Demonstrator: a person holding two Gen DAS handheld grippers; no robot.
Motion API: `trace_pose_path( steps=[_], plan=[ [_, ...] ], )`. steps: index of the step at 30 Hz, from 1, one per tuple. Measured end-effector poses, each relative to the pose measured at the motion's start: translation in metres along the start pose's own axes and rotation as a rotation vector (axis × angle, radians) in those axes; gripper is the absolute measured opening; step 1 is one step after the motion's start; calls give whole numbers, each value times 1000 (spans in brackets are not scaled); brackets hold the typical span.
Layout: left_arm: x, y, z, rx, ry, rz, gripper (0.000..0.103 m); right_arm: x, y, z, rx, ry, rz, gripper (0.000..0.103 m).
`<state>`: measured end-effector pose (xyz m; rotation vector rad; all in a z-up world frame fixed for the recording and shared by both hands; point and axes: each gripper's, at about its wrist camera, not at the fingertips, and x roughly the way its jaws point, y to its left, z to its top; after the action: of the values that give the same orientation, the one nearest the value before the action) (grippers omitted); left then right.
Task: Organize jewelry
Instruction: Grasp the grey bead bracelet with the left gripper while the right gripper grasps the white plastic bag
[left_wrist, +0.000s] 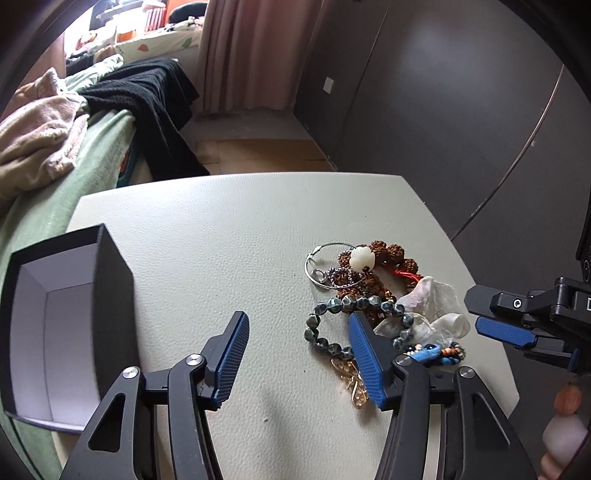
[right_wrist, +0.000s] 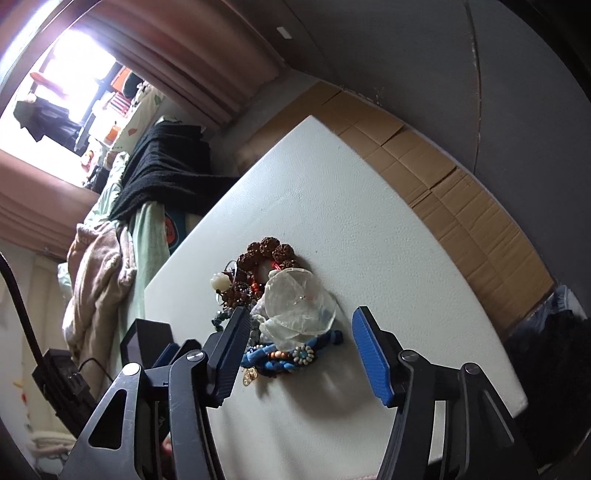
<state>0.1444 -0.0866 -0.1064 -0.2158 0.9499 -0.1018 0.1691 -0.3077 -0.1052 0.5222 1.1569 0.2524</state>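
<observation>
A heap of jewelry lies on the white table (left_wrist: 221, 229): a brown seed-bead bracelet (left_wrist: 391, 254) with a white carved bead (left_wrist: 362, 257), a silver hoop (left_wrist: 325, 266), a grey-green bead bracelet (left_wrist: 332, 310), a sheer white pouch (left_wrist: 436, 306), a blue cord bracelet (left_wrist: 432, 352) and a gold charm (left_wrist: 354, 384). An open black box (left_wrist: 55, 317) with a white lining stands at the left. My left gripper (left_wrist: 297, 325) is open and empty, its right finger over the heap's left side. My right gripper (right_wrist: 297, 325) is open and empty just short of the heap (right_wrist: 280, 295); it also shows in the left wrist view (left_wrist: 506, 325).
A bed (left_wrist: 55, 155) with green sheets, a pink blanket and a black garment runs along the table's left side. Flattened cardboard (right_wrist: 461, 177) covers the floor beyond the table. A dark wall (left_wrist: 443, 110) stands behind. The black box (right_wrist: 146, 341) is also in the right wrist view.
</observation>
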Motion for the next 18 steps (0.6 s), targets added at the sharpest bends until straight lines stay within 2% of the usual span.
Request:
trace_pose_path(
  steps=[5,8,9,10,11,12,13,18],
  plan=[
    [20,-3,-1,6,38,3,54,19,7,2,-18,41,-8,59],
    [22,-6,-3,23,26,18,42,27,9,3,-20,49,-23,59],
    [21,-6,-3,25,21,24,31,29,9,3,-20,49,-31,59],
    [22,-5,-3,22,28,13,10,31,9,3,-19,48,-42,54],
    [22,-3,-4,13,39,-11,10,33,8,4,-18,48,-48,45],
    [19,-2,-5,5,32,-15,10,36,6,4,-15,55,-53,25],
    [17,-2,-5,4,23,-12,9,37,4,4,-10,60,-53,9],
    [-9,1,-4,2,-35,-33,9,27,2,5,-16,10,-19,5]
  ],
)
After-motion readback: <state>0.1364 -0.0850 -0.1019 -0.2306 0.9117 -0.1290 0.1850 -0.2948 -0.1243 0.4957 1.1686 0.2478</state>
